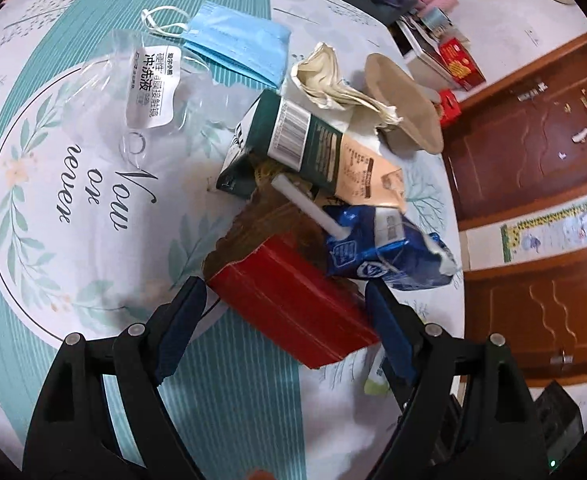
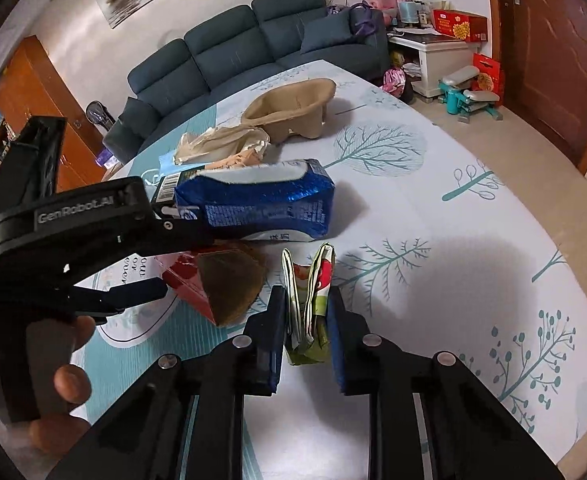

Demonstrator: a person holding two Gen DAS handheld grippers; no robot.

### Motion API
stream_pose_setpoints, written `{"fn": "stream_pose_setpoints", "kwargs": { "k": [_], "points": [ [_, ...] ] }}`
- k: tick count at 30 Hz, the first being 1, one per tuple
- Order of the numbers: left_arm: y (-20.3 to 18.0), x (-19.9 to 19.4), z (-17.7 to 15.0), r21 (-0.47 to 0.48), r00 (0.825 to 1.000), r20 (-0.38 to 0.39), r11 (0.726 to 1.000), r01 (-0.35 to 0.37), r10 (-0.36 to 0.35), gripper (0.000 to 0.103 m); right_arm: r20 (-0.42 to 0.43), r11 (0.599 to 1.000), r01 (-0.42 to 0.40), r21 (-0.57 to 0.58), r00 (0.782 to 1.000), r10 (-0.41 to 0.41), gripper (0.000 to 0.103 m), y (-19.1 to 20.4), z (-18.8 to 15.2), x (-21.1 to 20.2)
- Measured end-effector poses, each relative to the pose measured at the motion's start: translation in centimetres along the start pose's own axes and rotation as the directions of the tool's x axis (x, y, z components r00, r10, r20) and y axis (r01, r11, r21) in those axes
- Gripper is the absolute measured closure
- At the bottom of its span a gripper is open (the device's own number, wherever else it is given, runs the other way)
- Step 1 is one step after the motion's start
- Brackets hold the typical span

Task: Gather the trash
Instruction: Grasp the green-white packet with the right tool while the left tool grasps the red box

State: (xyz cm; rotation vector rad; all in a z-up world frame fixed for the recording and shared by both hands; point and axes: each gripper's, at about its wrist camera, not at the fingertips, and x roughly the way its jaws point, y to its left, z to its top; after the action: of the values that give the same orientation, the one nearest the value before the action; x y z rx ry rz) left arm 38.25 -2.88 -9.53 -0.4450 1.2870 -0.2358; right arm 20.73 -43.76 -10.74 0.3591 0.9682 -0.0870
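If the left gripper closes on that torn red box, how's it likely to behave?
The red box will probably crush rather than resist: one end is torn open and looks empty. It is likely light, so it should lift easily. The blue carton leans on it and may tumble when it moves. The left gripper fingers straddle it, not yet pressing.

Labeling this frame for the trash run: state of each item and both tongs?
left tongs: open, straddling the red box, not gripping
red box: torn open, lying on the table
right tongs: shut on the folded wrapper
folded wrapper: creased, pinched upright
blue carton: crushed, straw in
green carton: flattened, on its side
face mask: lying flat
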Motion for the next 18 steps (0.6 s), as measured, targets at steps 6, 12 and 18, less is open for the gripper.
{"fn": "stream_pose_setpoints", "kwargs": {
  "k": [6,12,18],
  "points": [
    [-1.1,1.6,-0.3,-0.046,0.998,0.05,0.999,-0.024,0.026,0.023,-0.01,1.0,-0.008,0.012,1.0,0.008,0.083,-0.7,-0.3,0.3],
    [-1.8,2.6,-0.6,-0.098,0.997,0.052,0.994,-0.053,0.059,0.025,-0.012,1.0,-0.02,0.016,1.0,0.02,0.083,-0.9,-0.4,0.1],
    [-2.2,2.8,-1.6,-0.086,0.998,0.036,0.995,-0.048,0.051,0.056,-0.017,1.0,-0.026,0.012,1.0,0.026,0.084,-0.9,-0.5,-0.3]
  ]
}}
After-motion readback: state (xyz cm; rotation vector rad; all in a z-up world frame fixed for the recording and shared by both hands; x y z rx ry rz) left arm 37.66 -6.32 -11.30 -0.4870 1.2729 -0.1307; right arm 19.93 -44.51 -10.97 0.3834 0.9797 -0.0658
